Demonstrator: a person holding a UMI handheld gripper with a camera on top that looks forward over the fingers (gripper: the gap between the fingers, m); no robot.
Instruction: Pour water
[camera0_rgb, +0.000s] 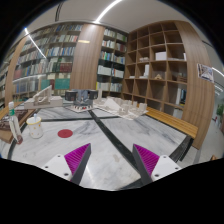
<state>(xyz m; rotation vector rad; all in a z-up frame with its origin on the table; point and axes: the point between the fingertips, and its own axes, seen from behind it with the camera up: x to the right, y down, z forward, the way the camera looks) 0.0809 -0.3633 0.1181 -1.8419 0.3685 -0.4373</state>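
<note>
My gripper (112, 165) is open and empty, its two magenta pads (75, 158) spread wide above a white marbled table (110, 150) with dark diagonal stripes. A small white cup (35, 127) stands on the table far ahead to the left of the fingers. A flat red disc (65, 132) lies on the table just right of the cup, beyond the left finger. Nothing is between the fingers.
Cluttered items (82, 100) sit at the far end of the table. A wooden object (14, 125) lies at the left edge near the cup. Bookshelves (60, 50) line the back wall, and wooden cubby shelves (160, 65) with a bench stand at the right.
</note>
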